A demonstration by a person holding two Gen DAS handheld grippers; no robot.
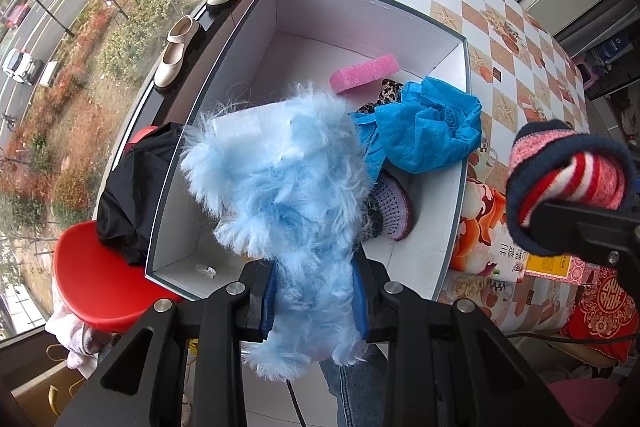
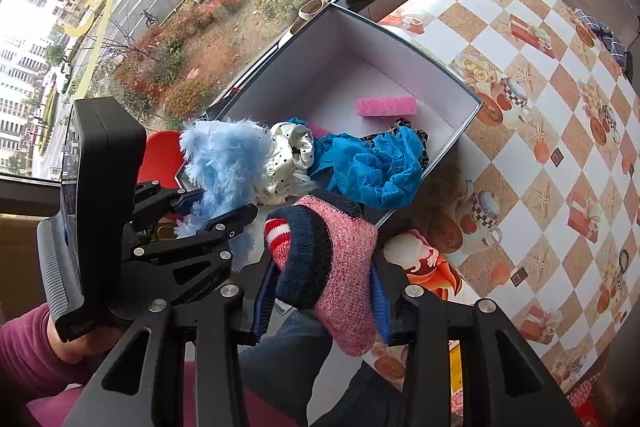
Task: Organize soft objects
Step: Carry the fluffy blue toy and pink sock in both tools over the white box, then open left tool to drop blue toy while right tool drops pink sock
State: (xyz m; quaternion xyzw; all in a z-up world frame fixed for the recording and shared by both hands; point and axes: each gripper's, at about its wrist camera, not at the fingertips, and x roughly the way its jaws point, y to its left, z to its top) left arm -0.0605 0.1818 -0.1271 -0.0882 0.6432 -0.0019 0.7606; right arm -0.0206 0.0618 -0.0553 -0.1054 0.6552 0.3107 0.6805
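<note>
Fluffy blue fabric (image 1: 280, 195) is clamped in the left gripper (image 1: 312, 303) above the box (image 1: 456, 211); a knitted sock (image 2: 332, 267) is pinched by the right gripper (image 2: 320, 311) beside it.

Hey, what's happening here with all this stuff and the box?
A person is sorting soft things into a white box on a checkered table, with a gripper in each hand. The left gripper is shut on a fluffy light-blue piece over the box. The right gripper is shut on a pink and navy knitted sock beside it. A pink sponge and a blue cloth already lie in the box.
</note>
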